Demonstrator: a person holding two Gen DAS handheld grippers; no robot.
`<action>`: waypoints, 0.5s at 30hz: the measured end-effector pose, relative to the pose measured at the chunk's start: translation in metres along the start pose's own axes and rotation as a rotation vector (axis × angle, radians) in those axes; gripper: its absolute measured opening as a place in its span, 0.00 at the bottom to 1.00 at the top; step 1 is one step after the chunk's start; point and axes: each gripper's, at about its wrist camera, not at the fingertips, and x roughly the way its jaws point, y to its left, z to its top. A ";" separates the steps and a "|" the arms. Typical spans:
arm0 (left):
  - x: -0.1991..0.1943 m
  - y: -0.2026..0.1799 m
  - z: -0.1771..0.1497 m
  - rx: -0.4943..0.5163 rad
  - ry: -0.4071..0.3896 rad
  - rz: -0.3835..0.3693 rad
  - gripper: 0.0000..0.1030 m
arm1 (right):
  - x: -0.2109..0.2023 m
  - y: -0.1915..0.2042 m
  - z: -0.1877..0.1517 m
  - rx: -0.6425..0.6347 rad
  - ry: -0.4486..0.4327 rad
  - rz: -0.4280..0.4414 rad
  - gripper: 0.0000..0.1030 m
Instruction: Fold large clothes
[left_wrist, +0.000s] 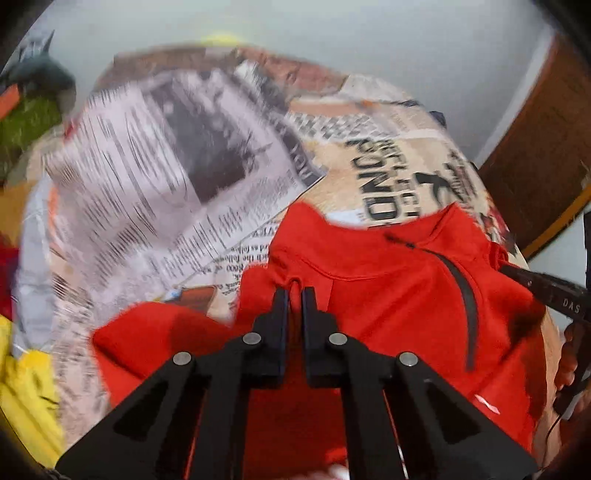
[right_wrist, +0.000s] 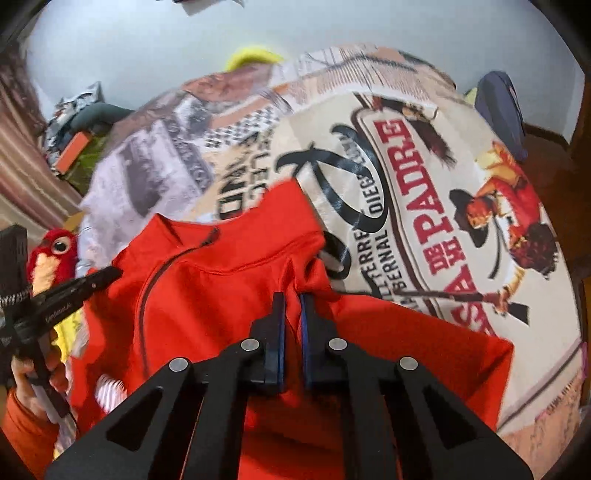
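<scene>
A red zip-neck top (left_wrist: 388, 280) hangs between my two grippers over a bed with a printed newspaper-style cover (left_wrist: 155, 155). My left gripper (left_wrist: 294, 293) is shut on the top's shoulder seam near the collar. My right gripper (right_wrist: 293, 299) is shut on the other shoulder of the top (right_wrist: 221, 295), beside the collar. The dark zip runs down the chest. The right gripper's fingers show at the left wrist view's right edge (left_wrist: 546, 291), and the left gripper's at the right wrist view's left edge (right_wrist: 74, 288). The top's lower part is hidden behind my grippers.
The printed cover (right_wrist: 424, 221) spreads under the top. A red plush parrot (right_wrist: 51, 258) and yellow cloth (left_wrist: 26, 387) lie at the bed's left side. Green and dark items (left_wrist: 29, 118) sit at the far left. A wooden door (left_wrist: 539, 155) stands right.
</scene>
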 end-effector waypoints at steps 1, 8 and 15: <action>-0.012 -0.005 -0.001 0.022 -0.017 0.002 0.05 | -0.010 0.004 -0.001 -0.014 -0.014 -0.003 0.06; -0.100 -0.031 -0.031 0.111 -0.083 -0.015 0.05 | -0.085 0.034 -0.026 -0.095 -0.109 -0.006 0.06; -0.150 -0.046 -0.103 0.158 -0.092 -0.002 0.05 | -0.128 0.054 -0.085 -0.172 -0.117 -0.012 0.06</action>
